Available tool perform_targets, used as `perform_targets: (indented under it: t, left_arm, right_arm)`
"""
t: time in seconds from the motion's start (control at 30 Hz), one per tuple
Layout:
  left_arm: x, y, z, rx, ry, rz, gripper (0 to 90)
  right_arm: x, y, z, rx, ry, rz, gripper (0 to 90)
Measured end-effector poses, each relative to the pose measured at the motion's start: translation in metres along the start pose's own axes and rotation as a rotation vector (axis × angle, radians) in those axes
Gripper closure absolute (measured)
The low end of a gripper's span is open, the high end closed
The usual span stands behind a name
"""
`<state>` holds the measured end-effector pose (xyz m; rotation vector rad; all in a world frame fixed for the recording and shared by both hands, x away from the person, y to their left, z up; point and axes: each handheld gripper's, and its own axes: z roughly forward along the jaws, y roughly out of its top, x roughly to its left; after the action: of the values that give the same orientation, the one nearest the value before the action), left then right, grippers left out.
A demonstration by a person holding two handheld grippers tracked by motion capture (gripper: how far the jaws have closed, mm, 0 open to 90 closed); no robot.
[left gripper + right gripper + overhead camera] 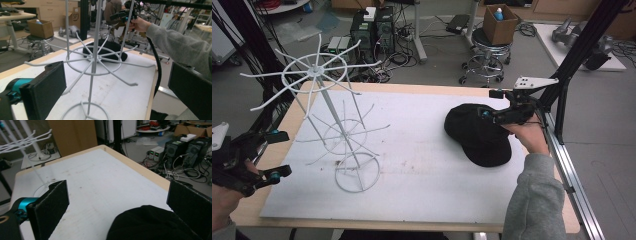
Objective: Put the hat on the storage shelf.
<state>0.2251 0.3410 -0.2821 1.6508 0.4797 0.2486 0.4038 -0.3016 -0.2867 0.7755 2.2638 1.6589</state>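
Note:
A black cap (pixel 479 132) lies on the right side of the white mat (pixel 422 165). My right gripper (pixel 490 104) hovers open over the cap's far right edge. In the right gripper view the cap (pixel 150 225) sits low between the wide-apart pads (pixel 50 205), with nothing pinched. A tall white wire rack (pixel 337 130) stands on the left half of the mat. My left gripper (pixel 279 154) is open at the table's left edge, facing the rack. The rack's pole (pixel 93 62) rises between its pads (pixel 43 87), well beyond them, and the cap (pixel 110 50) lies behind it.
A black frame post (pixel 577 55) and an aluminium rail (pixel 569 175) run along the table's right edge. On the floor behind the table are a stool with a cardboard box (pixel 499 22), computer towers (pixel 372 30) and cables. The rack's wire arms (pixel 262 75) reach past the table's left edge.

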Motion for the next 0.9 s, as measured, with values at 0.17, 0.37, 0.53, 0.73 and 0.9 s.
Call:
perform_targets:
  t: [0.17,0.37,0.53,0.73,0.9]
  left_arm:
    - [-0.003,-0.005,-0.002,0.003,0.005,-0.008,1.9]
    - [-0.006,-0.011,0.002,0.008,0.010,-0.003,1.9]
    - [-0.007,-0.012,0.008,0.026,-0.005,-0.003,1.9]
    - [-0.007,-0.014,0.010,0.027,-0.010,-0.007,1.9]
    - [-0.006,-0.014,0.008,0.023,-0.011,-0.009,1.9]
  right_arm:
    - [-0.024,-0.008,0.012,-0.010,-0.011,0.026,3.2]
    - [-0.041,-0.014,0.026,-0.051,-0.012,0.047,3.3]
    - [-0.049,-0.008,0.033,0.041,-0.032,0.055,3.2]
    - [-0.054,-0.009,0.037,0.042,-0.038,0.081,3.2]
    - [-0.056,-0.014,0.050,0.086,-0.071,0.077,3.2]
